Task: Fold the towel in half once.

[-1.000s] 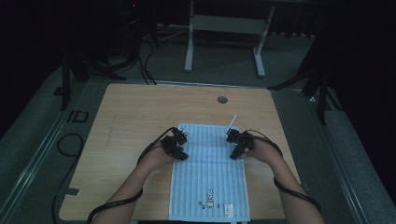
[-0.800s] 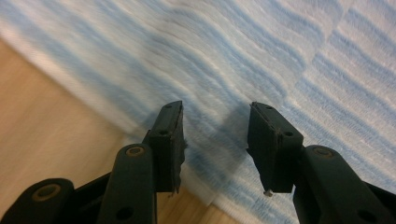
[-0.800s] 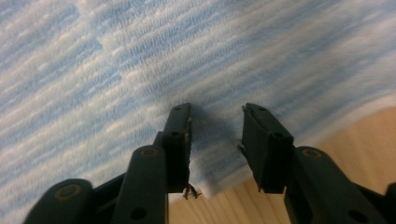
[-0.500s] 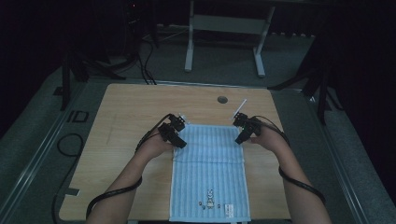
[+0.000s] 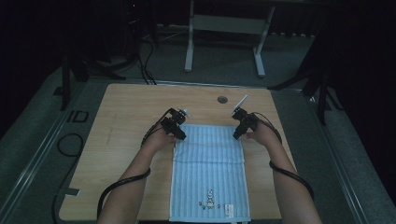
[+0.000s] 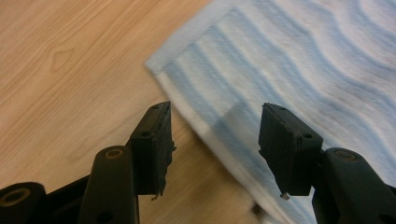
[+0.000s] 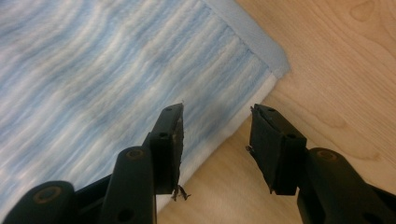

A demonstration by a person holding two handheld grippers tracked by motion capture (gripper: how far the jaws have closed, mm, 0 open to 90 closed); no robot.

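Note:
A light-blue striped towel (image 5: 210, 172) lies flat on the wooden table (image 5: 126, 140), with a small embroidered figure near its front edge. My left gripper (image 5: 180, 136) hovers at the towel's far left corner. In the left gripper view its jaws (image 6: 215, 144) stand apart over the towel's hem (image 6: 196, 116), pinching nothing. My right gripper (image 5: 236, 134) hovers at the far right corner. Its jaws (image 7: 215, 144) are also apart above the towel's edge (image 7: 233, 121). Both pairs of jaws have just been opening, and the cloth lies loose beneath them.
A round cable hole (image 5: 222, 99) sits in the table just beyond the towel. Bare wood lies to the left and right of the towel. Black cables trail from both grippers along the forearms. A metal stand (image 5: 224, 28) is on the floor past the table.
Both hands have moved away from the person toward the towel's far corners. Both pairs of jaws have opened and the towel now lies flat.

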